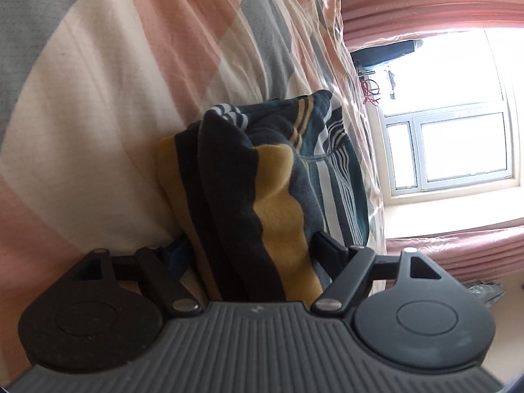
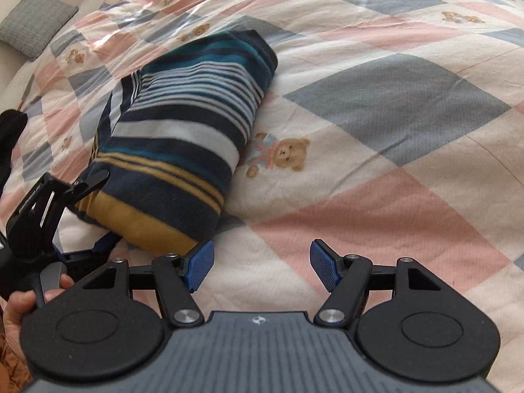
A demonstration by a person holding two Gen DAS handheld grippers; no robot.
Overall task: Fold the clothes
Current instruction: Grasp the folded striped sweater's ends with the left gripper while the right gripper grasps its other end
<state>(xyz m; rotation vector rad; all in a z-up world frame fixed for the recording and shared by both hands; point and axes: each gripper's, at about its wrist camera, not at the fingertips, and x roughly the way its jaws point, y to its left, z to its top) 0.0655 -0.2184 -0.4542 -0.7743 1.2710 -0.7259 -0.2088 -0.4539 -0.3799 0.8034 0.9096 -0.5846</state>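
I am keeping the folded striped sweater [image 2: 183, 137] lying on the bed [image 2: 393, 196], towards its left side near the grey cushion [image 2: 34, 21], so the quilt supports the bundle. My left tool [image 1: 252, 249] is straddling the mustard-banded end, jaws spread, though I cannot tell whether its pads are pressing the cloth. My right tool [image 2: 262, 270] is hovering open over bare quilt just beside it, blue ribbed pads [image 2: 199, 268] empty. The knit is looking thick, soft and fuzzy; the patchwork quilt is looking smooth and puffy.
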